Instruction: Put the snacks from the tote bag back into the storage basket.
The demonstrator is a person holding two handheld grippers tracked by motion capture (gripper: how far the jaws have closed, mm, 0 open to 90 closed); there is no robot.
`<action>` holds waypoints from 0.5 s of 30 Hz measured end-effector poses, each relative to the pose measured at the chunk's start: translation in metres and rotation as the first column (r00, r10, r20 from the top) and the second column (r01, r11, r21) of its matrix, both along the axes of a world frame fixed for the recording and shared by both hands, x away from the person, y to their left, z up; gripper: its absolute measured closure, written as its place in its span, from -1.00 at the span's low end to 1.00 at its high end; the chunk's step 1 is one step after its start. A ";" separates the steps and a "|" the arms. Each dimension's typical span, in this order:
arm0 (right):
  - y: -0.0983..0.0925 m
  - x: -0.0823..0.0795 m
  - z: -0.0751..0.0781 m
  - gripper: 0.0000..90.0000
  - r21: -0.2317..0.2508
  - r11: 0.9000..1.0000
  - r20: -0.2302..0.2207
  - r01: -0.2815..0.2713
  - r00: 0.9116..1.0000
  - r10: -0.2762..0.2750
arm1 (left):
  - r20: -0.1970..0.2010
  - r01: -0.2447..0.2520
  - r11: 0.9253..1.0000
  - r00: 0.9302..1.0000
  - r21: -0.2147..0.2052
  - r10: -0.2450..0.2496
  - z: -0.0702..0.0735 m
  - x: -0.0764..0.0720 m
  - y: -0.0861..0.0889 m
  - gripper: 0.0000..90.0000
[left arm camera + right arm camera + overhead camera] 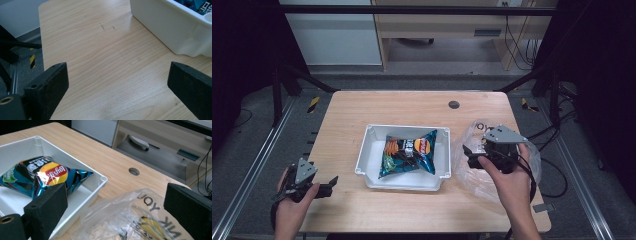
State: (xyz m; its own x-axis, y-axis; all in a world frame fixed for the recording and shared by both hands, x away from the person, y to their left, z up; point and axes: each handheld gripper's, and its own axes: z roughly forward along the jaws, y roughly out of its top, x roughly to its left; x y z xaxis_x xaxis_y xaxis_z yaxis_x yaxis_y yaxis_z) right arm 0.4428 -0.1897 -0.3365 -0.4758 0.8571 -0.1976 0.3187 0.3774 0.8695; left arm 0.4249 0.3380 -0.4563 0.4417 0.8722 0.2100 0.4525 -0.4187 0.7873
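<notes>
On the light wooden bench (362,107), the blue crisp packet (409,151) lies in the white plastic tray (367,152). The clear plastic bag (130,217) under your right gripper (473,155) looks unfilled. Both grippers' fingers stand apart, holding nothing; the left gripper (329,185) waits beside the tray.

High view: fixed above near edge, faces forward and down over whole light wooden table (412,107). Left gripper view: low, close to tabletop, faces white plastic tray (160,27) wall. Right gripper view: close, also takes in this tray (82,167), plus clear crinkled plastic bag (120,217).
</notes>
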 end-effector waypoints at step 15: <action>-0.024 -0.007 -0.020 -0.87 0.019 0.999 -0.038 0.049 0.998 -0.048 | -0.004 0.008 1.000 1.000 0.003 -0.008 0.000 0.000 -0.001 -0.93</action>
